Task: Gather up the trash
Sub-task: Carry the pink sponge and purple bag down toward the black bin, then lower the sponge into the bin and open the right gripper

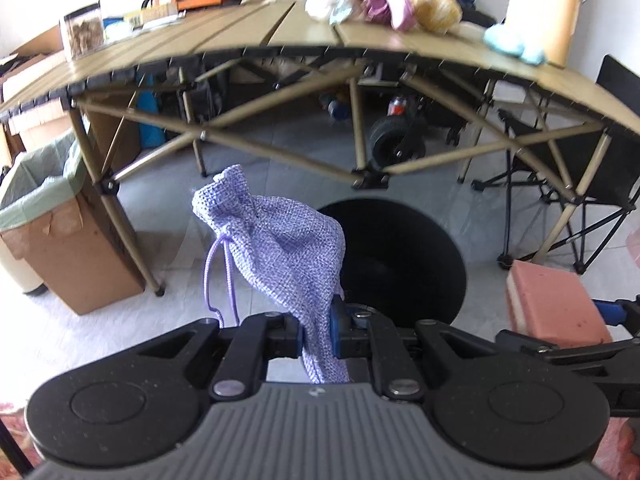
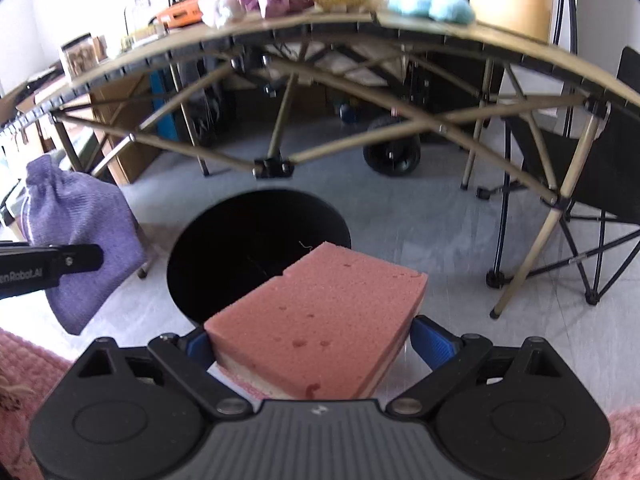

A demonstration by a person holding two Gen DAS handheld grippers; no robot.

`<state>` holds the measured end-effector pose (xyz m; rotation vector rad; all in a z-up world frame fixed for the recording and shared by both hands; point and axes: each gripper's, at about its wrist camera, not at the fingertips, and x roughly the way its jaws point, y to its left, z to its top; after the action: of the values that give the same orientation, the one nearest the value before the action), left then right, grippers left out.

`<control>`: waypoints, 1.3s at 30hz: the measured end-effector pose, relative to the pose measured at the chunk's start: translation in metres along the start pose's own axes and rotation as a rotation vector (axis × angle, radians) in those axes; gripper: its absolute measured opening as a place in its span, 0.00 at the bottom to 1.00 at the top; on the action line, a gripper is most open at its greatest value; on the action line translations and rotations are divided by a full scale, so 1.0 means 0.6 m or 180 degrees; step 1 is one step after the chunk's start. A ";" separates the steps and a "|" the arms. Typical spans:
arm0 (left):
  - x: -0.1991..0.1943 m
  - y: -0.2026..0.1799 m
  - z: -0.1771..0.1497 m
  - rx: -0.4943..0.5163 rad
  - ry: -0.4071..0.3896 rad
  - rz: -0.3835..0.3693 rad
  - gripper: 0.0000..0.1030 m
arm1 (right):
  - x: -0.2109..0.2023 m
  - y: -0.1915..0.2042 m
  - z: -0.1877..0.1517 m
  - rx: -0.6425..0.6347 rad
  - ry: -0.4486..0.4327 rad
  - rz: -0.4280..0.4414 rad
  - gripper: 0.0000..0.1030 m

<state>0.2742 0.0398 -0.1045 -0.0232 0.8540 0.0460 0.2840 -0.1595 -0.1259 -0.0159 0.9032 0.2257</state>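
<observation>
My left gripper (image 1: 316, 334) is shut on a lilac woven drawstring pouch (image 1: 276, 248), which stands up from the pads with its cord hanging at the left. Just beyond it on the floor sits a round black bin (image 1: 400, 260), dark inside. My right gripper (image 2: 310, 344) is shut on a pink sponge (image 2: 320, 320) with a pale underside, held flat above the near rim of the same black bin (image 2: 248, 240). The pouch (image 2: 80, 248) and the left gripper's finger (image 2: 76, 260) show at the left of the right wrist view. The sponge (image 1: 556, 300) appears at the right of the left wrist view.
A tan folding table (image 1: 248, 36) with crossed legs spans the background, carrying soft toys (image 1: 392, 0), boxes and a jar. A cardboard box lined with a green bag (image 1: 48, 216) stands at the left. A black folding chair (image 2: 592, 184) is at the right. Pink rug (image 2: 36, 360) lies underfoot.
</observation>
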 end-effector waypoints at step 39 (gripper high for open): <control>0.136 0.117 -0.021 -0.0570 0.0766 0.0347 0.12 | 0.146 0.073 0.078 -0.0212 0.0570 0.0054 0.94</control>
<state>0.3144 0.1117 -0.1744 -0.1526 1.0892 0.2257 0.3639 -0.0954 -0.1614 -0.0915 1.0742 0.2733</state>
